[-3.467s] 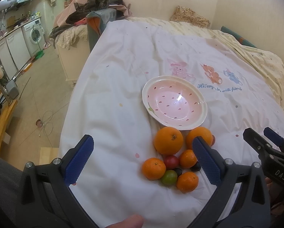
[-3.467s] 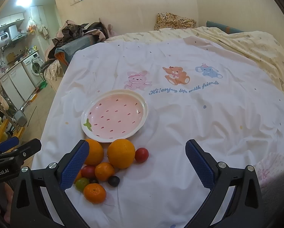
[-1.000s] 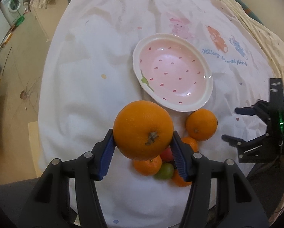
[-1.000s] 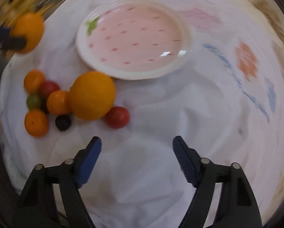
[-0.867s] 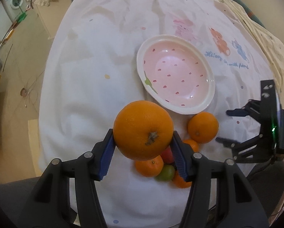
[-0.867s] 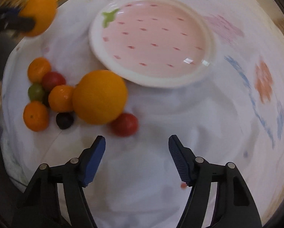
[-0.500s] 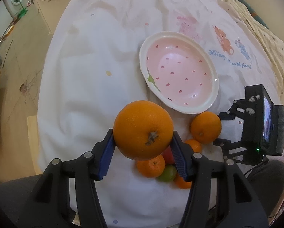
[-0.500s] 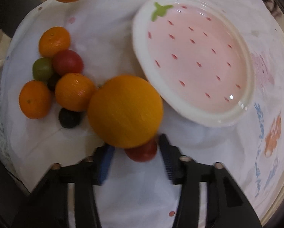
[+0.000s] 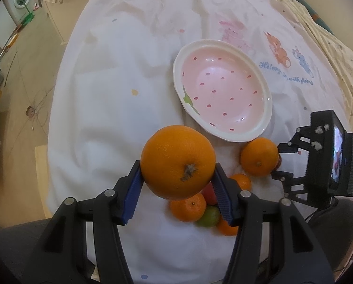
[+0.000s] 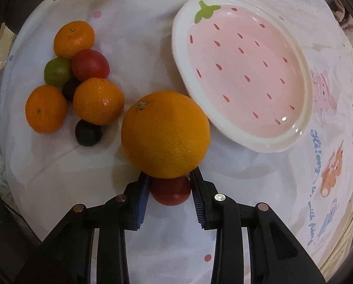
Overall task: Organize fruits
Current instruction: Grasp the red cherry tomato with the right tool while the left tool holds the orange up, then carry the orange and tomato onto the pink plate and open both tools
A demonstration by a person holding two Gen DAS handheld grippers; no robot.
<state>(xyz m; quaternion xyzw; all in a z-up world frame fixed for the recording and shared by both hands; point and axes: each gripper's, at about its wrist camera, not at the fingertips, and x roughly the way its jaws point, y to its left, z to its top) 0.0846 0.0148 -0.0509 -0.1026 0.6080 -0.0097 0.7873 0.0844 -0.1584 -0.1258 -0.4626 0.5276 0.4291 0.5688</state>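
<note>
Your left tongs (image 9: 177, 184) pinching a large orange (image 9: 177, 162) that hides fruit beneath, your right tongs (image 10: 169, 190) clamped around a red tomato (image 10: 170, 193), half hidden behind second orange (image 10: 165, 134), strawberry plate (image 10: 237, 139) ahead-right.

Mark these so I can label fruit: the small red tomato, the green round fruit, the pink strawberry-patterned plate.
small red tomato (image 10: 170, 193): right wrist view, front skin.
green round fruit (image 10: 57, 71): right wrist view, centre.
pink strawberry-patterned plate (image 10: 274, 145): right wrist view, white rim.
</note>
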